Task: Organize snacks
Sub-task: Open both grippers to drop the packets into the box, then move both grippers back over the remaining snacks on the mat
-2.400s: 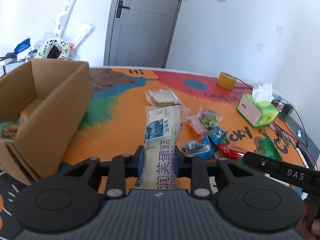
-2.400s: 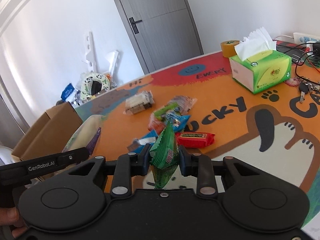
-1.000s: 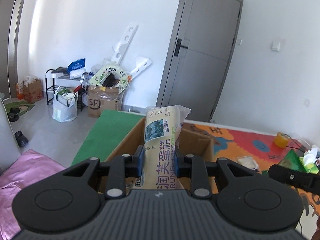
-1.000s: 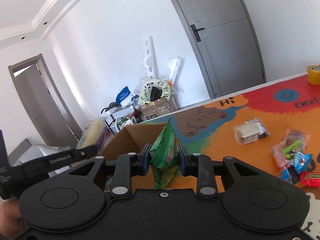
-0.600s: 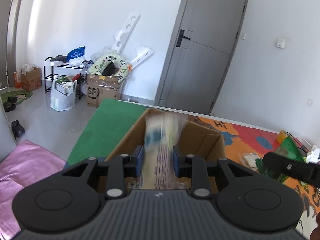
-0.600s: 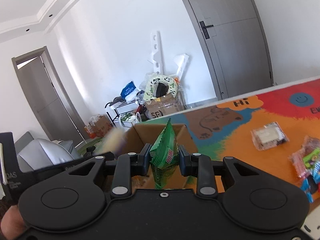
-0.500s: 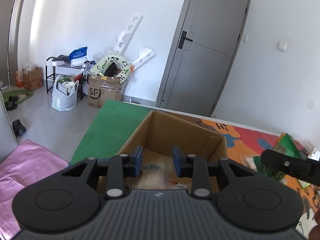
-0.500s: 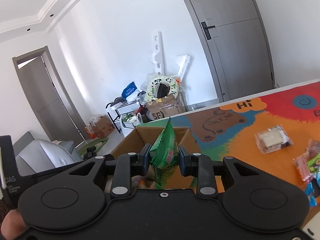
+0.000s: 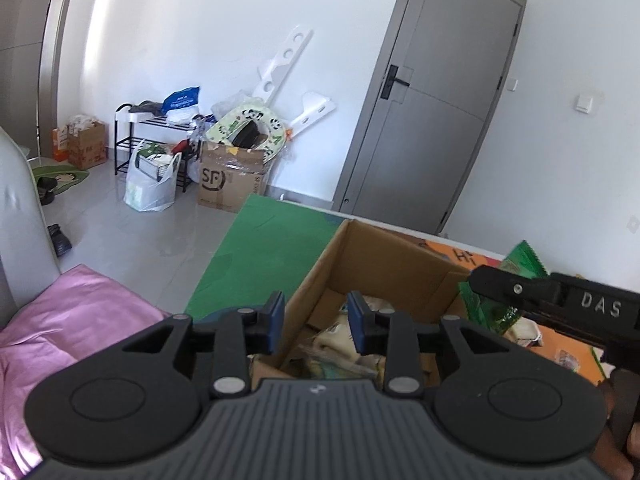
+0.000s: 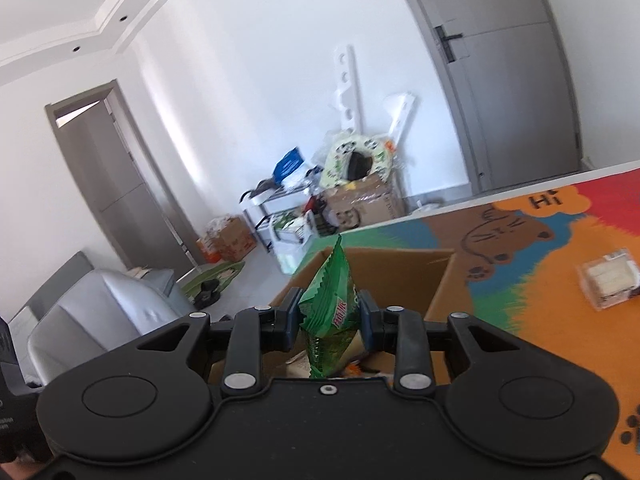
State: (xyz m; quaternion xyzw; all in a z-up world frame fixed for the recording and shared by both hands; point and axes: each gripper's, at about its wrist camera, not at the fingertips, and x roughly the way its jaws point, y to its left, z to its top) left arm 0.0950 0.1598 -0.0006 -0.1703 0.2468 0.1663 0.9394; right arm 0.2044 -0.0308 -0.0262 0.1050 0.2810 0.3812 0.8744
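Box, open cardboard, sits just ahead of and below both grippers on the worktop; snacks piled inside. Left gripper: jaws have just been opening, narrow gap, nothing between them, box interior straight past the tips. Right gripper: jaws have just been opening too, green snack packet upright between them over the box, pads seem to touch its sides. Wrapped cake well off to its right.
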